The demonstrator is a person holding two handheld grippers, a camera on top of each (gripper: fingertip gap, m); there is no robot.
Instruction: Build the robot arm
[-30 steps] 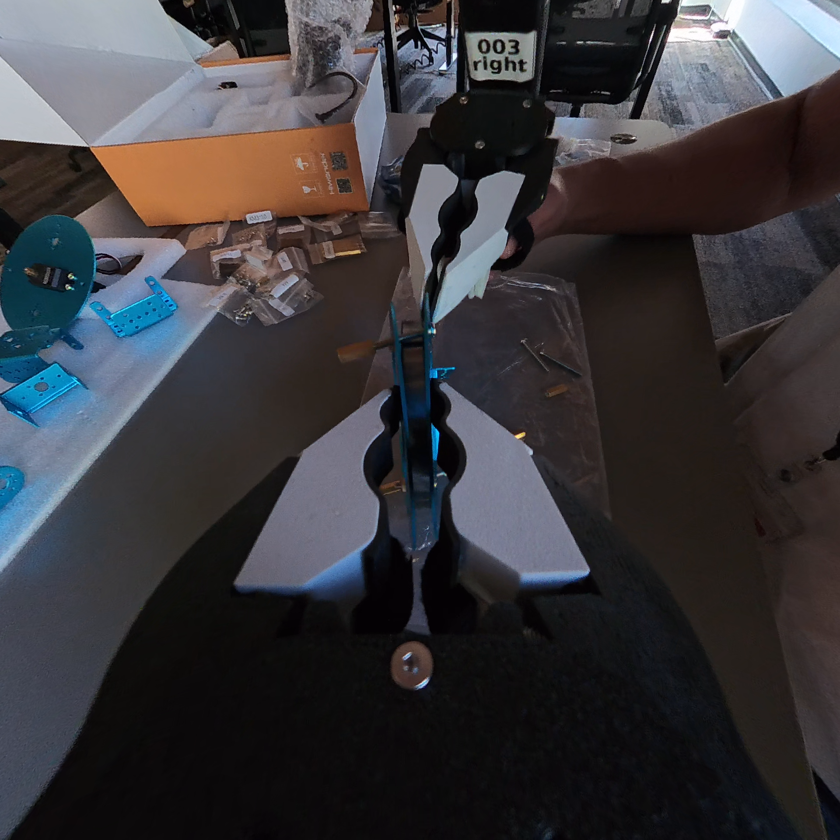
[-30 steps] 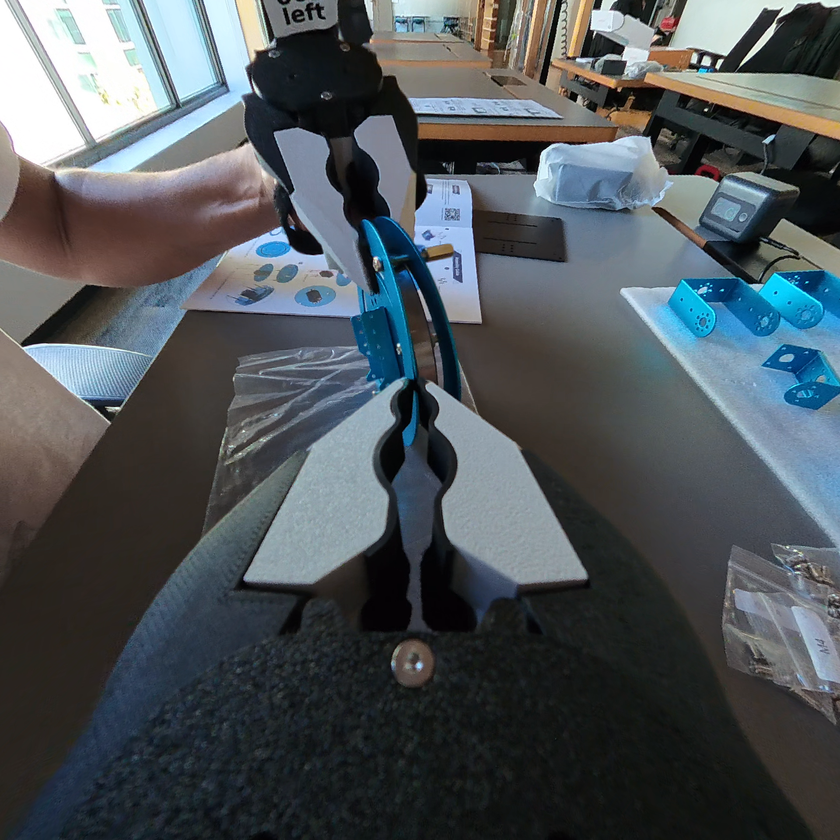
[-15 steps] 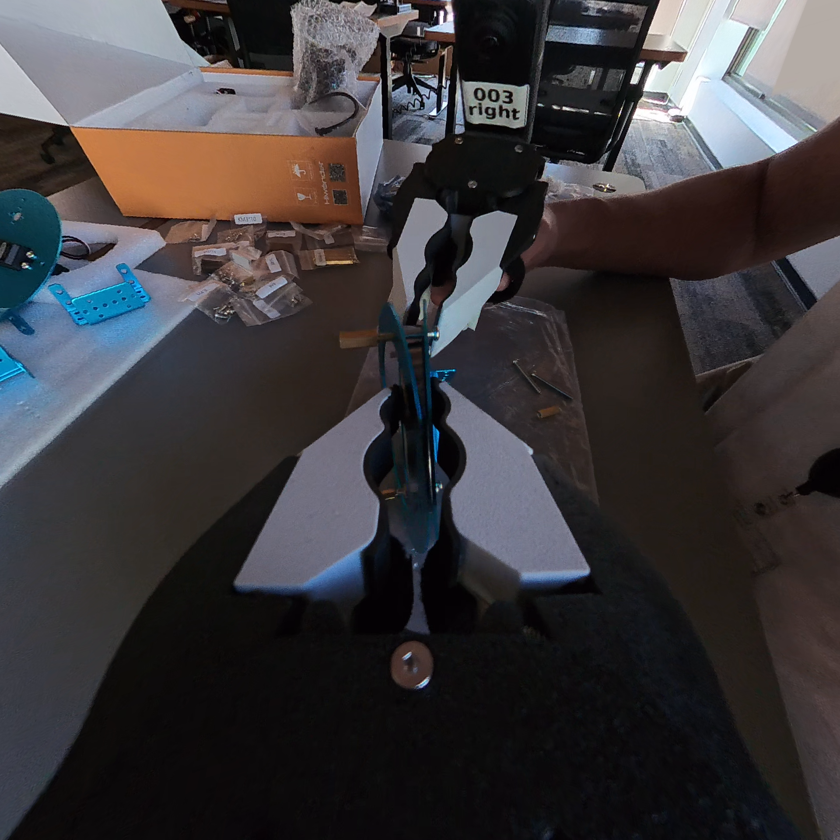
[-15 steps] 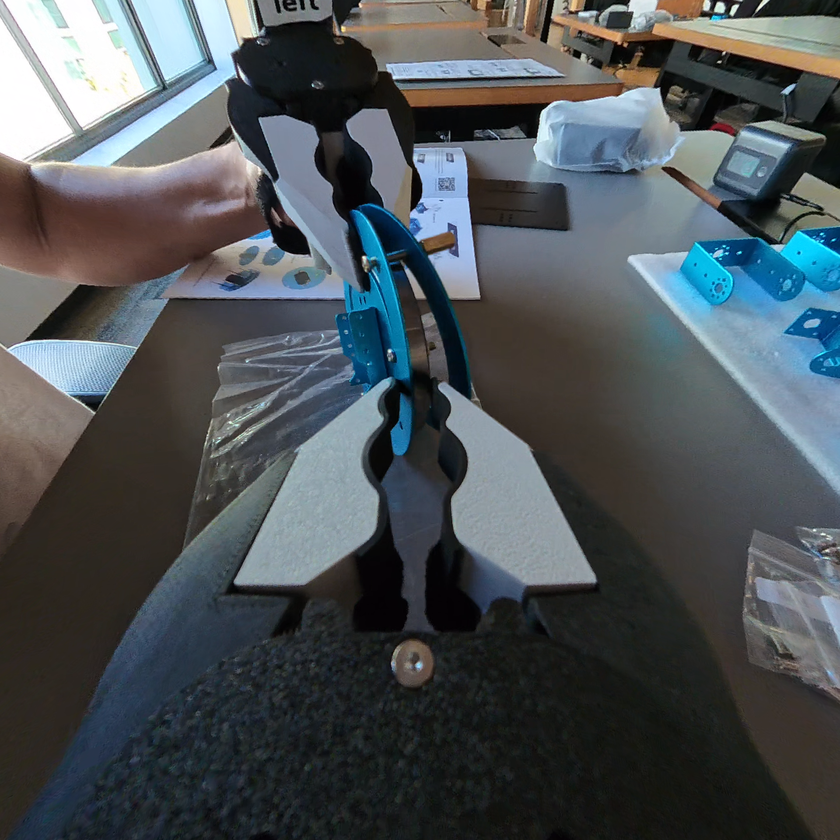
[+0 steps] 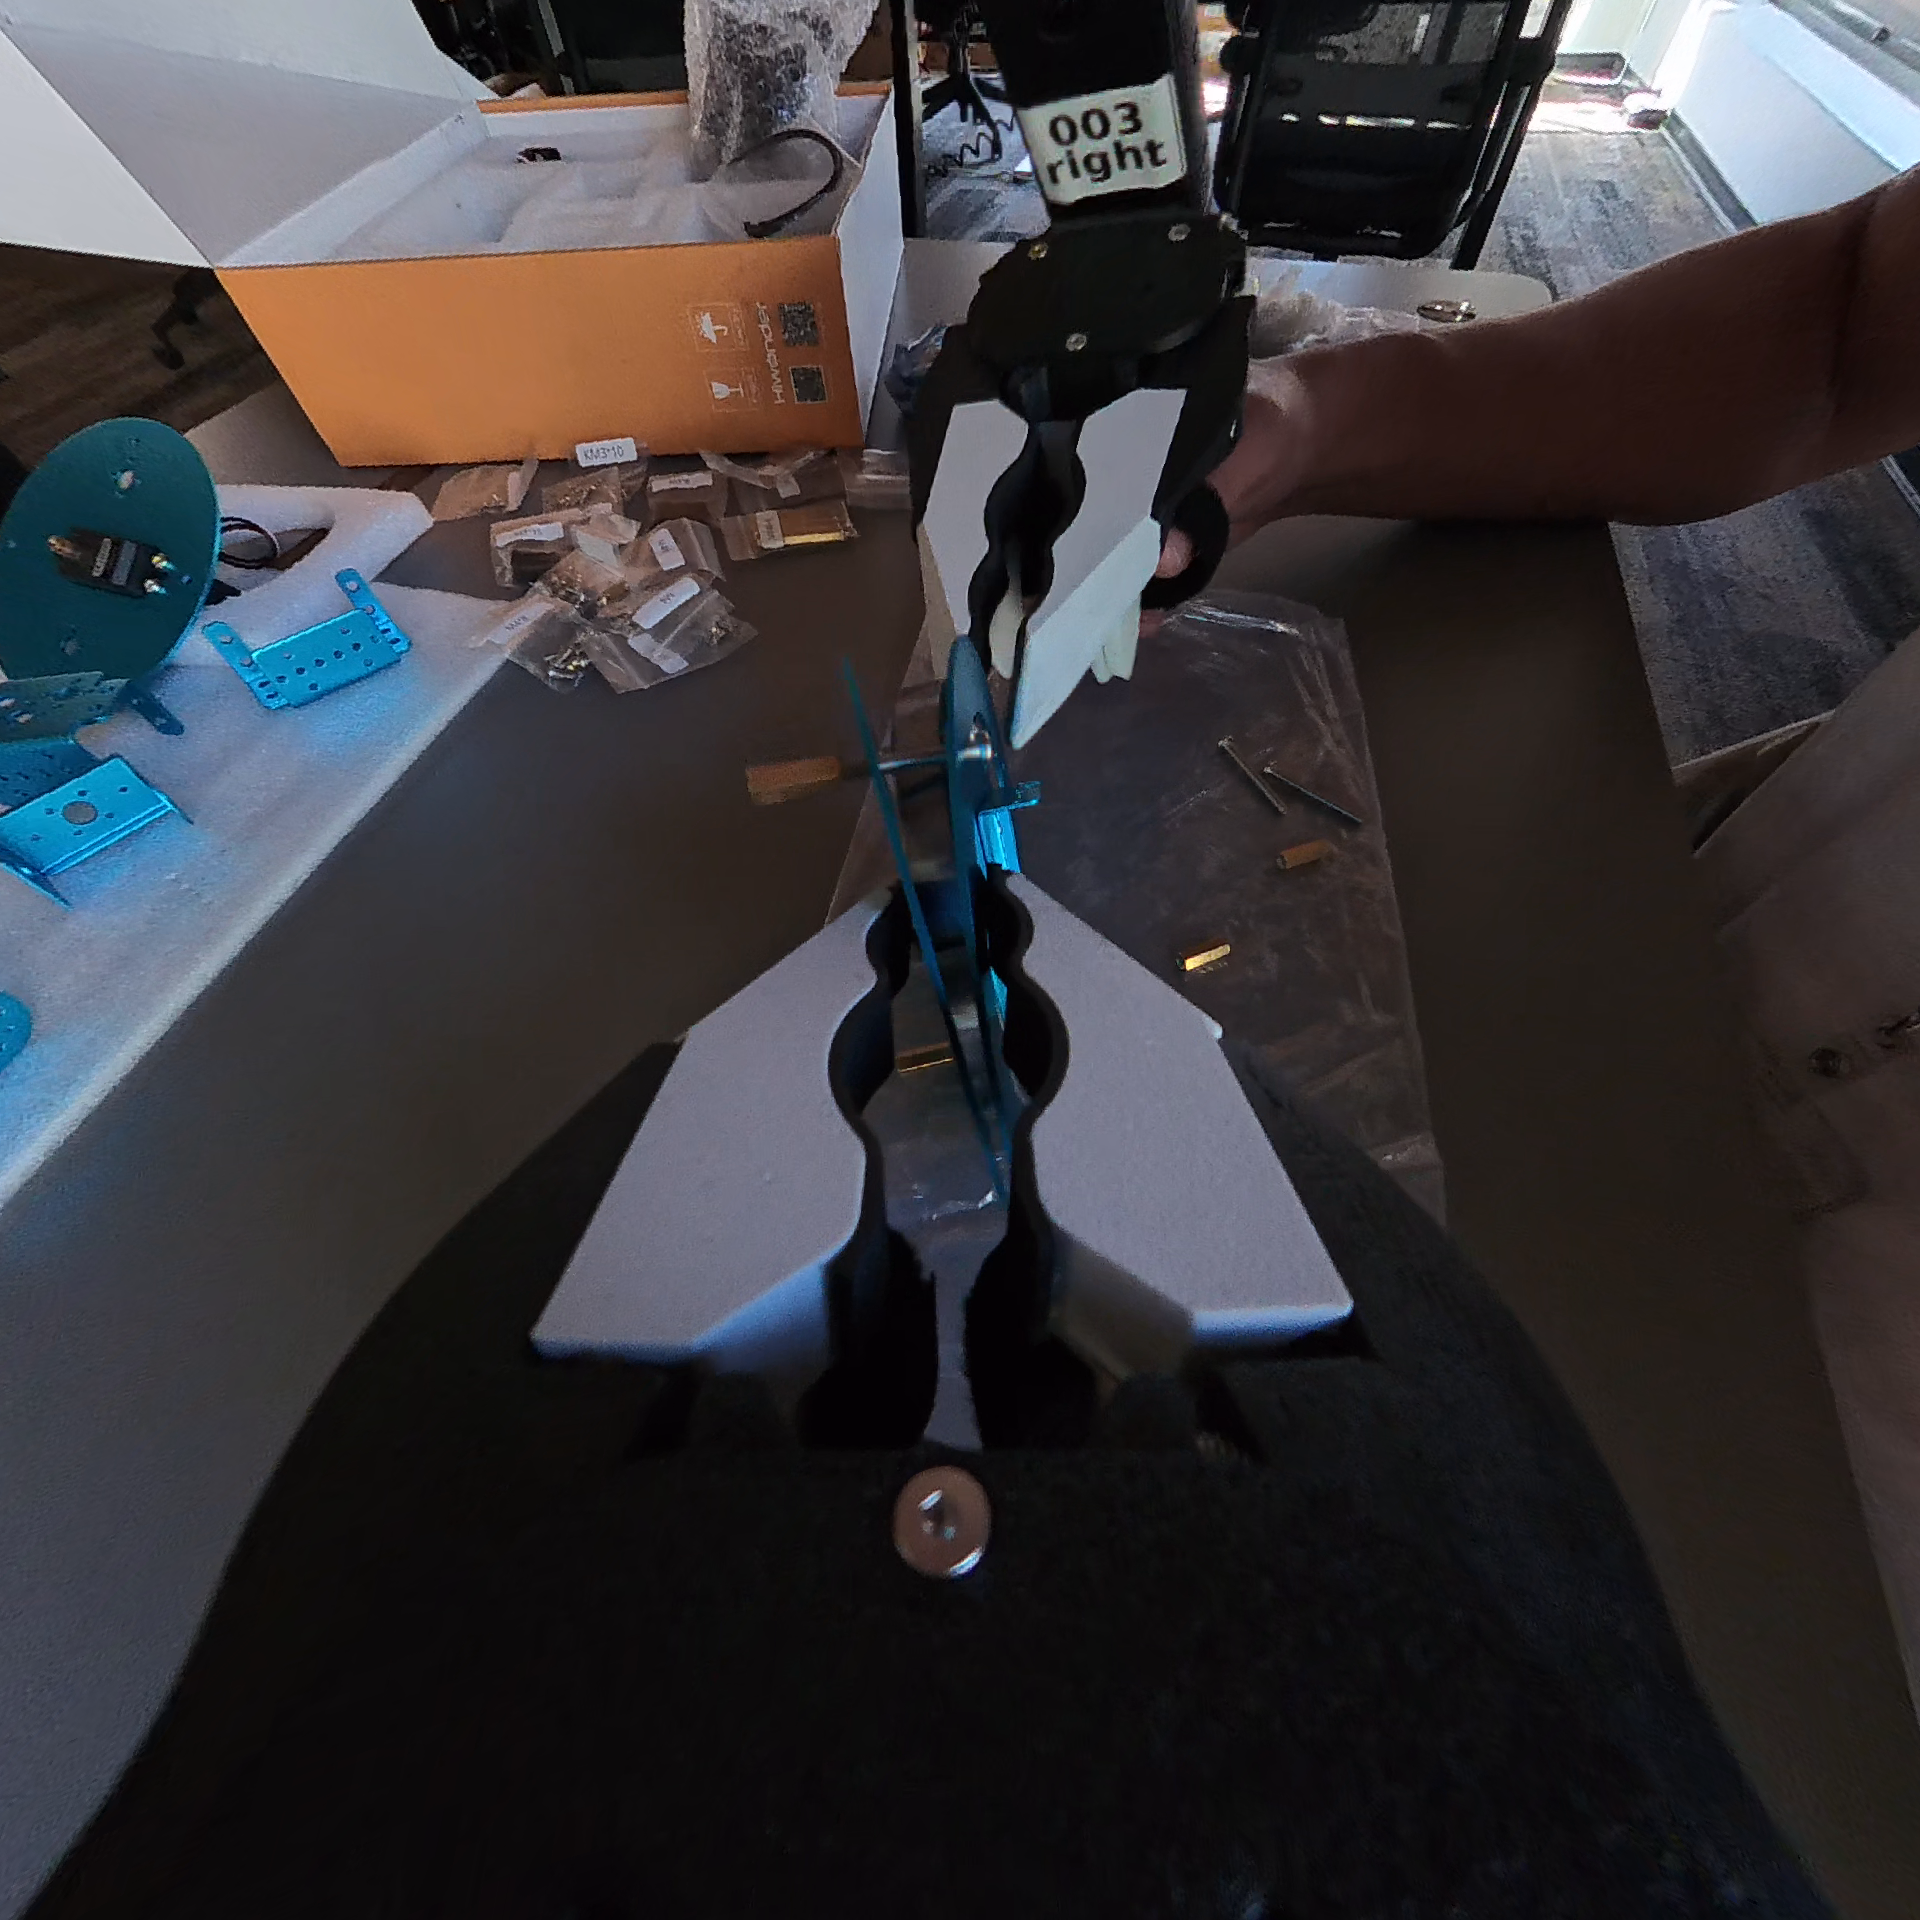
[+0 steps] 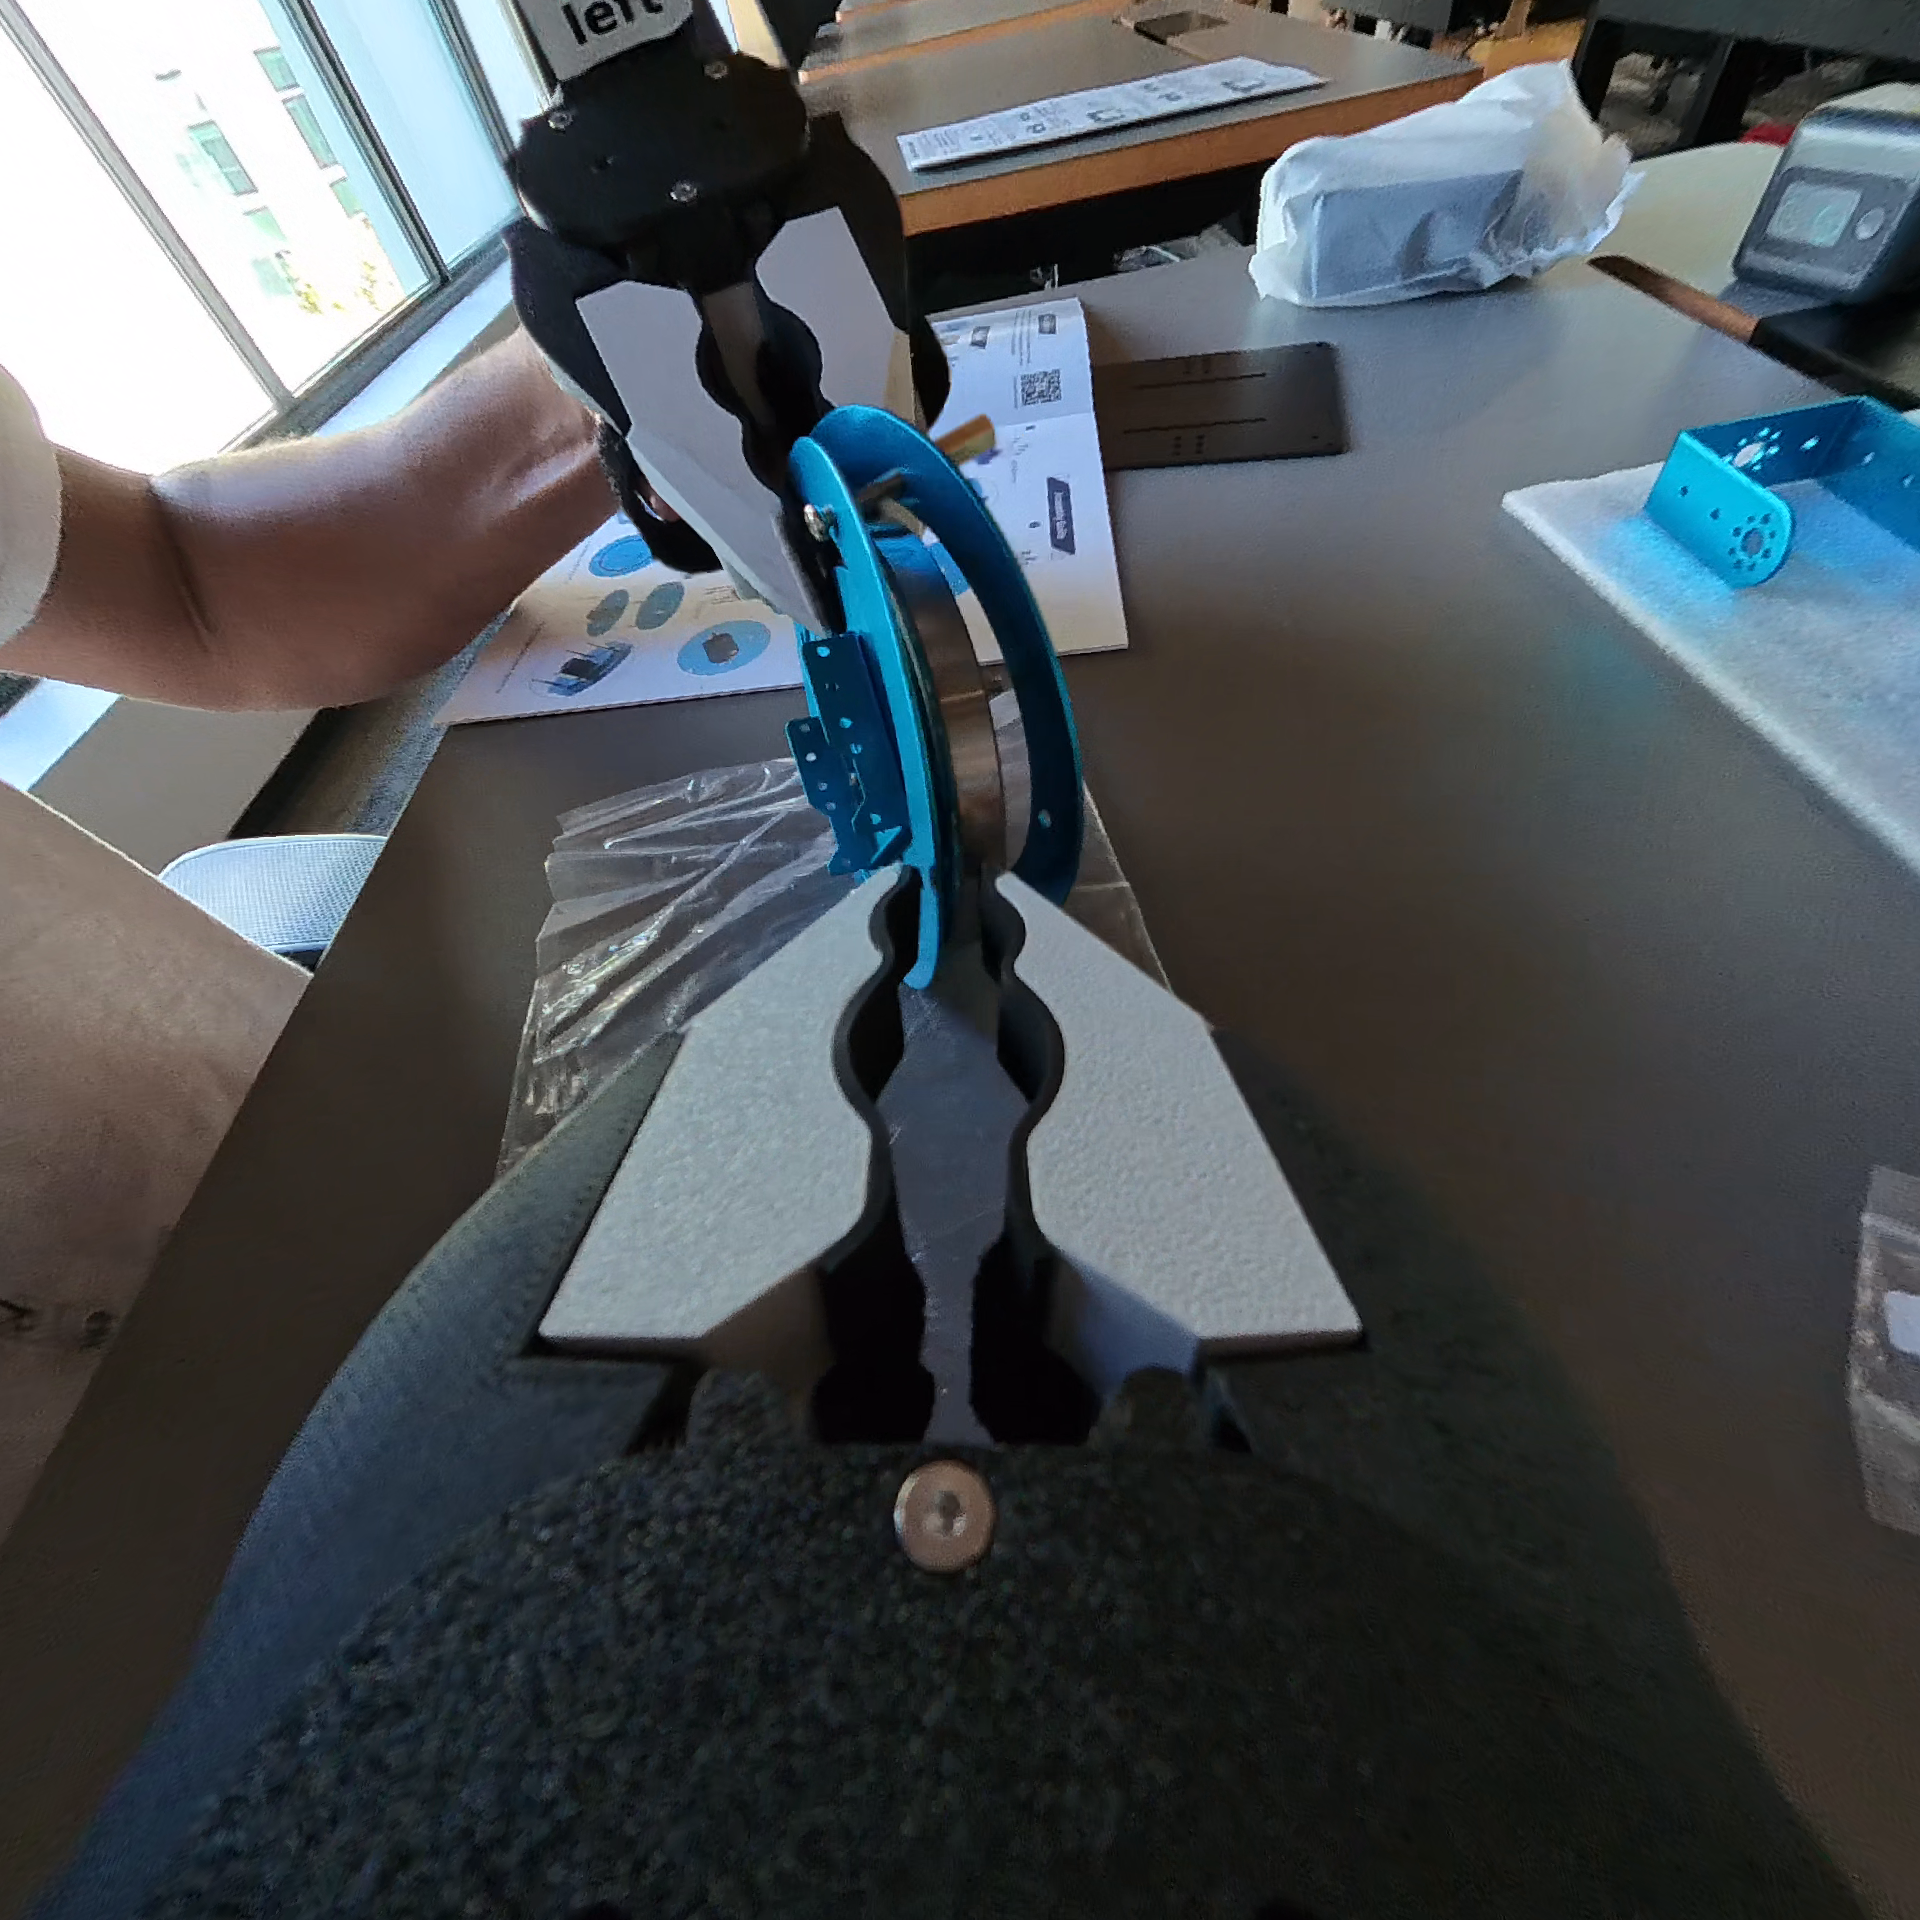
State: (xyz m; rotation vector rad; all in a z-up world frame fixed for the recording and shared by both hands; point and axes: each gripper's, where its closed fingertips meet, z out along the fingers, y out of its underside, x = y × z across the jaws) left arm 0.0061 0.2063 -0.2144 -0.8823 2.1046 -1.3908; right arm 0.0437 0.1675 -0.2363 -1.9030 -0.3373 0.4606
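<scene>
Blue disc assembly (image 6: 914, 665) between both labelled tongs (image 5: 951, 904) (image 6: 940, 914).

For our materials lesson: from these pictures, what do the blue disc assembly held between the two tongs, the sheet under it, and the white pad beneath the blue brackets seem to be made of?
Blue disc assembly: probably anodised metal; thin, stiff, satin blue sheen, drilled holes, screw heads.
Clear sheet: thin plastic film, likely a bag; see-through, crinkled, glossy.
White pad: looks like soft packing foam; matte, finely textured, thick edge.
Blue brackets: seemingly the same blue-finished metal, bent and perforated.
</scene>
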